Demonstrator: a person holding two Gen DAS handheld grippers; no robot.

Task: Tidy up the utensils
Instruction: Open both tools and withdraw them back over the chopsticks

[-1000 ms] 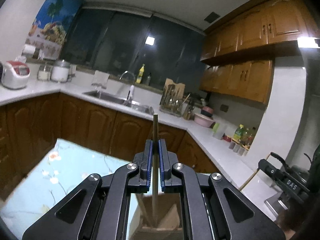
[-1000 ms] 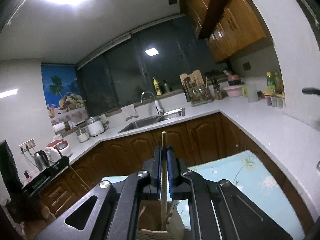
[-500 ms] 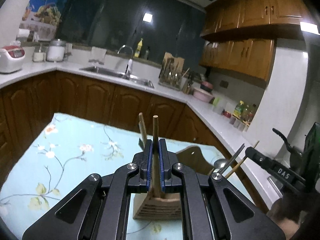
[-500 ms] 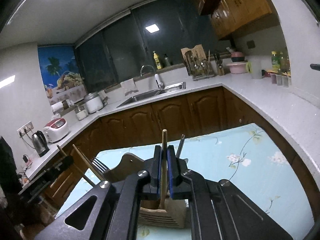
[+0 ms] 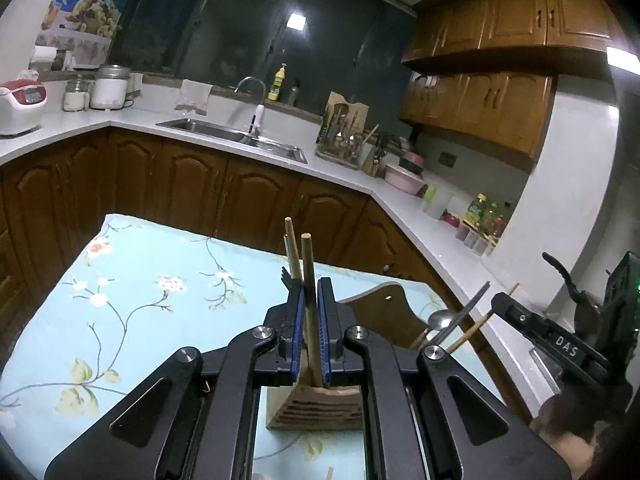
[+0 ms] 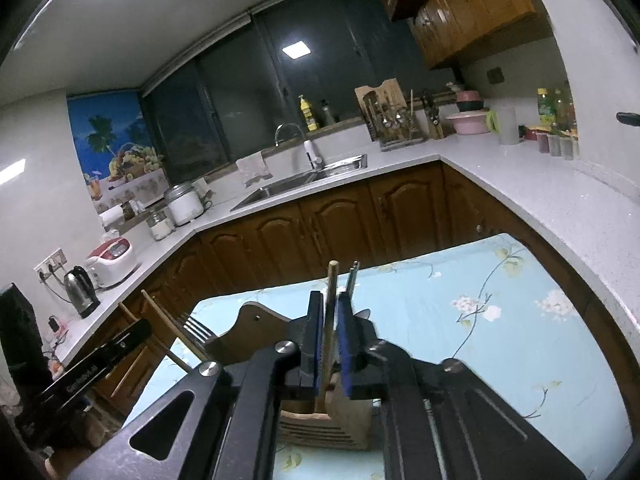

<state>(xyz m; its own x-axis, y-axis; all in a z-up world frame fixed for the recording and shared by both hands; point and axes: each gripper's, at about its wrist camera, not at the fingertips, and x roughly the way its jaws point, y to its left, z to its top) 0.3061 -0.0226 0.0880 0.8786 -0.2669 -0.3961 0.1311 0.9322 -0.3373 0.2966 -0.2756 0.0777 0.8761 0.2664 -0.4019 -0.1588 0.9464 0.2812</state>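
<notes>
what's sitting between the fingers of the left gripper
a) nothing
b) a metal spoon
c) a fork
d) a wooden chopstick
d: in the left wrist view a wooden chopstick stands upright between the blue pads of the left gripper, its lower end down in the wooden utensil holder on the floral tablecloth.

chopstick (image 5: 307, 280): was bare matt wood
holder (image 5: 316, 408): was slatted, unvarnished wood
desk (image 5: 132, 292): wore smooth floral cloth
spoon (image 5: 439, 319): was glossy metal
cabinets (image 5: 192, 184): were varnished wood
</notes>
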